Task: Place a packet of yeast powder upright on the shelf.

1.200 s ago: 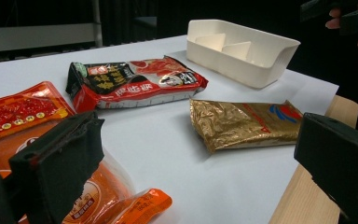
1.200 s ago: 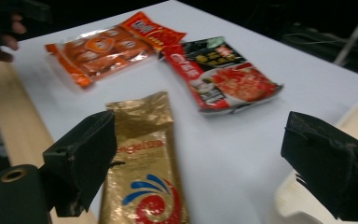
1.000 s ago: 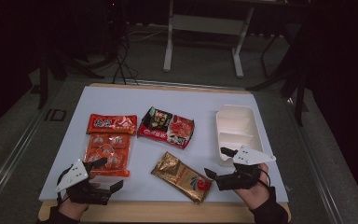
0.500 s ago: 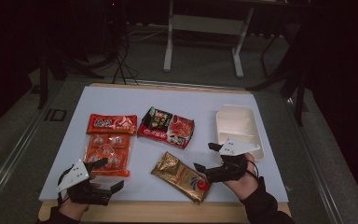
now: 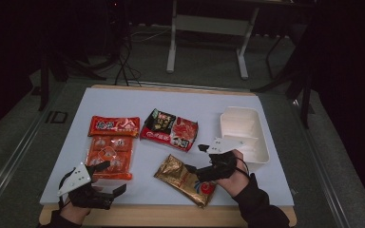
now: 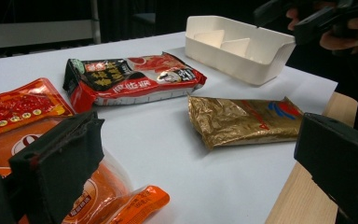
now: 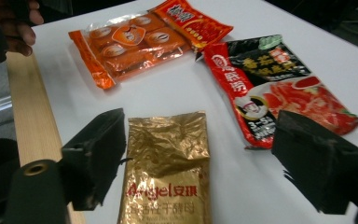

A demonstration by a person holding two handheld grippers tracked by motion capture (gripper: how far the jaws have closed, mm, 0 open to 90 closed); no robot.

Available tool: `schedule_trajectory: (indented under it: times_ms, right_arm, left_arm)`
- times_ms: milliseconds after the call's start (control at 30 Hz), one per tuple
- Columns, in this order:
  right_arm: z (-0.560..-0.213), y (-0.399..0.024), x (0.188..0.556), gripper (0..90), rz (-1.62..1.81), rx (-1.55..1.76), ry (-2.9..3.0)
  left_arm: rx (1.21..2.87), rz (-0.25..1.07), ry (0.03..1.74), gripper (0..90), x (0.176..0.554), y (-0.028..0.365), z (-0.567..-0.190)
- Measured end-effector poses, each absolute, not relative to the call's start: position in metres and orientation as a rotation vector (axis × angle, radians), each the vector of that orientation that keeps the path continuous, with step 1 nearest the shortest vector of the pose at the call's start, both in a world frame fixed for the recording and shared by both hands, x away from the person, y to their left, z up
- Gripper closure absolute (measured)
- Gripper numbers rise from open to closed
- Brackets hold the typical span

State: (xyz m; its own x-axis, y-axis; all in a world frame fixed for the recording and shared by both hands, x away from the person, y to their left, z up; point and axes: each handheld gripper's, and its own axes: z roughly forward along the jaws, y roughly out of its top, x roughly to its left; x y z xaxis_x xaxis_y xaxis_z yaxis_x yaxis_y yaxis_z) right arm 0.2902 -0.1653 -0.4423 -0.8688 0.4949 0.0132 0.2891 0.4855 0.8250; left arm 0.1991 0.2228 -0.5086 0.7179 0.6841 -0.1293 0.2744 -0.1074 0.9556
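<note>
R gripper, jaws wide w/ nothing gripped & just been closing a bit, hovers over gold pouch lying flat at table's near edge, beside white tray; L gripper open, idle by orange pack.

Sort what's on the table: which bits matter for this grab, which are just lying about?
In play:
right gripper, open
gold packet, between its jaws
white tray, perhaps

Lying about:
red-black packet
red packet
orange multipack
</note>
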Motion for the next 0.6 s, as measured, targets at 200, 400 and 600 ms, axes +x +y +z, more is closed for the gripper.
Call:
schedule_trajectory:
  times_ms: [200,400,600]
  right_arm:
    - [-0.448,-0.15,0.299,19.7,1.339,0.677,2.533]
    - [-0.458,-0.134,0.307,20.5,1.281,0.676,2.596]
    - [-0.468,-0.122,0.313,22.7,1.267,0.674,2.653]
  left_arm:
    - [1.69,0.41,0.772,1.0,0.199,0.222,-0.508]
    - [1.7,0.406,0.768,1.0,0.199,0.222,-0.508]
    - [1.704,0.404,0.761,1.0,0.199,0.221,-0.508]
